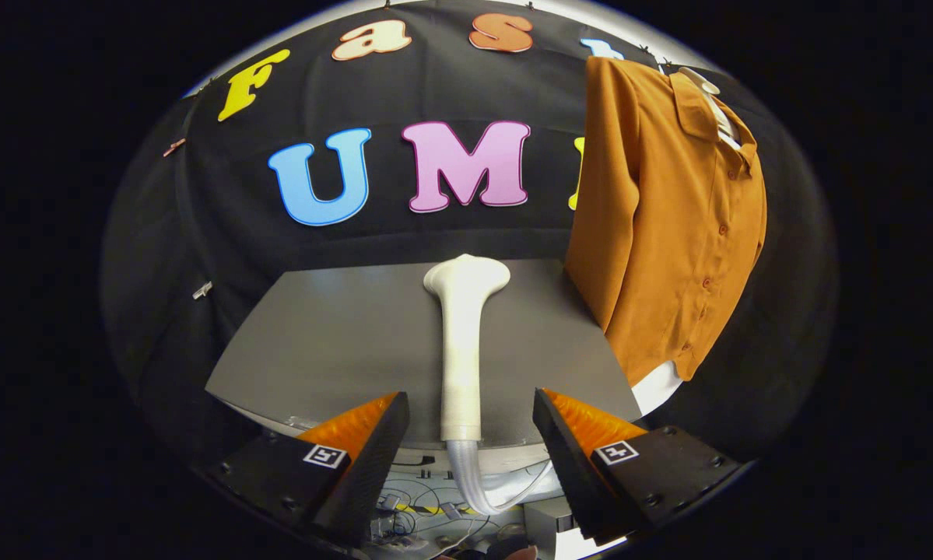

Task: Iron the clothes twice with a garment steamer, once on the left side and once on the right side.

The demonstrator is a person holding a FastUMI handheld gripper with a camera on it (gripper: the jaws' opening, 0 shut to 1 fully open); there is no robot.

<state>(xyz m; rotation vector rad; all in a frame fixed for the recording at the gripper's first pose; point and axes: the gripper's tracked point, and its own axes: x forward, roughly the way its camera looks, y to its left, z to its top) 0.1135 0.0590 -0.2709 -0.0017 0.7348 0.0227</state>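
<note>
Tongs (471, 435) are seen released, the two fingers (373, 451) spread wide apart with nothing pressed between them. Lying in the gap between the fingers, and running straight ahead of them, is a white garment steamer (463, 342). Its ribbed handle end sits level with the fingertips, untouched by either one, while its broad flat head lies farther ahead, near the far edge of the grey table (341, 334). A clear corrugated hose (470, 482) is attached to the handle end; it drops over the near edge of the table between the fingers and curls off toward the right finger. The steamer is laid flat on the table, roughly centred between the fingers.

Ahead of the tongs and to the right, an orange buttoned shirt (668, 233) is hung against the booth's black wall on a white hanger (707, 93). Its collar is at the top, the button placket is turned to the right, and a long sleeve hangs down on the side nearer the steamer. The shirt's lower hem falls past the table's right corner. Loose cables (427, 498) are visible below the table's near edge.
</note>
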